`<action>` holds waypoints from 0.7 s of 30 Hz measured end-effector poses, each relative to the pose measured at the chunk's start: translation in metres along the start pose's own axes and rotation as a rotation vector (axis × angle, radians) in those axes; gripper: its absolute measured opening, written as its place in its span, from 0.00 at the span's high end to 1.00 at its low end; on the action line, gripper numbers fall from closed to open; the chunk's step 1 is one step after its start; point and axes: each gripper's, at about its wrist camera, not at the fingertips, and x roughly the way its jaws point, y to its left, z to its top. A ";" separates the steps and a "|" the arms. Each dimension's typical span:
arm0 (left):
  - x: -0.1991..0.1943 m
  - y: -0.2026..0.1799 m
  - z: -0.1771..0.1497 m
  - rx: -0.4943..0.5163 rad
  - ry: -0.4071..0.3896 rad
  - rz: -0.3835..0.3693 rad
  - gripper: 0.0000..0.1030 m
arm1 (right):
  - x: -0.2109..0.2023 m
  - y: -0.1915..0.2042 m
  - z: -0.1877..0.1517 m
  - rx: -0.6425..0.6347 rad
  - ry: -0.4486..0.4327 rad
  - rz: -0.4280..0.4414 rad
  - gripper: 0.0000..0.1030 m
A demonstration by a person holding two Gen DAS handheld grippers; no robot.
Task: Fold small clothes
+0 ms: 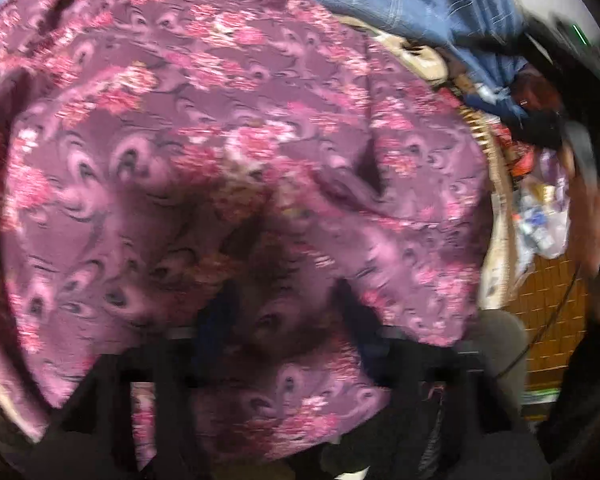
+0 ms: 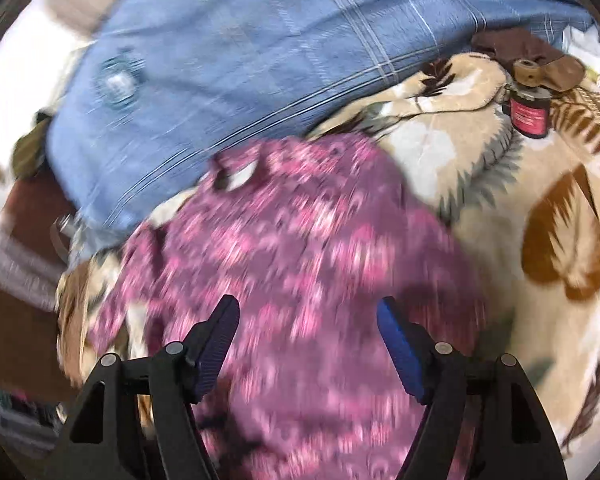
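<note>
Garment: the purple-and-pink floral garment (image 1: 228, 152) lies spread on the beige leaf-print blanket (image 2: 540, 208), with blue checked fabric (image 2: 260, 40) along its far edge.
Direction from your grippers: it sits directly under and ahead of both; you need no sideways reach to meet it.
Long axis: as far as the blur lets you judge, it runs away from you, neck opening (image 2: 236, 176) at the far end by the blue fabric.
Left gripper (image 1: 284, 320): cloth drapes over the fingers and hides them, so you cannot tell how wide they stand or whether they pinch anything.
Right gripper (image 2: 308, 344): jaws spread wide, blue pads (image 2: 400, 356) clear on each side, nothing held, hovering above the near part of the garment.
Nearer arm: your left, judging by how the fabric swamps its view.
Right wrist view alone: the neck opening, bare blanket to the right, and a small dark jar (image 2: 530, 114) at the blanket's far edge.
Left wrist view alone: the garment's right edge dropping toward a patterned floor (image 1: 548, 292).
</note>
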 end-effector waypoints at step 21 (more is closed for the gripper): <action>-0.015 0.023 -0.013 -0.039 0.120 -0.149 0.91 | 0.107 0.010 0.110 -0.087 0.026 -0.425 0.95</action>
